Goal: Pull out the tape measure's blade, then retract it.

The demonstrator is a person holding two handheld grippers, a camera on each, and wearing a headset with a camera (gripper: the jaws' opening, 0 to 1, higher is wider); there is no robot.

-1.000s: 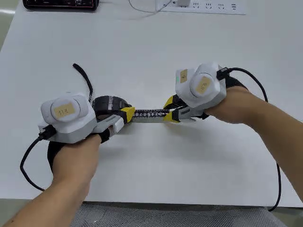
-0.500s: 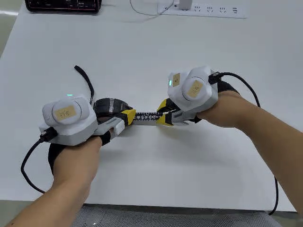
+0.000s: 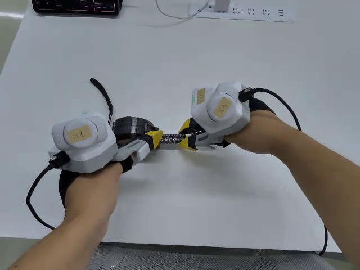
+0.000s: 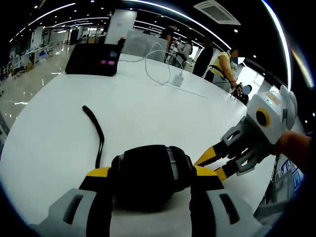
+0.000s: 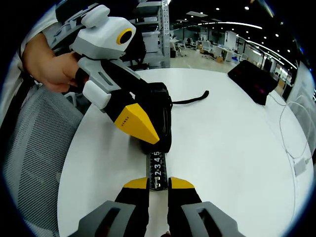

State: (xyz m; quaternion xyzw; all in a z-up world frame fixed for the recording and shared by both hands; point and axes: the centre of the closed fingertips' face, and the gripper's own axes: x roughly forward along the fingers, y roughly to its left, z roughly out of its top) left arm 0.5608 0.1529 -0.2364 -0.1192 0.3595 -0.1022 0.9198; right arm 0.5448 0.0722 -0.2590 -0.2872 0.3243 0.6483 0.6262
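Note:
A black tape measure (image 3: 131,126) lies on the white table (image 3: 169,56), its wrist strap (image 3: 102,94) trailing toward the far left. My left gripper (image 3: 147,139) is shut on the tape measure's case (image 4: 150,170), yellow tips on either side of it. A short length of blade (image 5: 157,170) with printed numbers sticks out of the case (image 5: 159,116). My right gripper (image 5: 158,185) is shut on the blade's end, close to the case. In the head view the right gripper (image 3: 185,139) sits just right of the left one, the blade (image 3: 169,139) bridging them.
A dark device (image 3: 76,5) lies at the far left edge of the table. A white power strip (image 3: 247,11) with a plugged-in charger and white cable (image 3: 174,14) lies at the far edge. Black cables (image 3: 281,104) trail from both grippers. People stand in the background (image 4: 217,61).
My right gripper has moved left toward the case with the blade's end in it, so the exposed blade has grown much shorter. The left gripper and case have stayed put.

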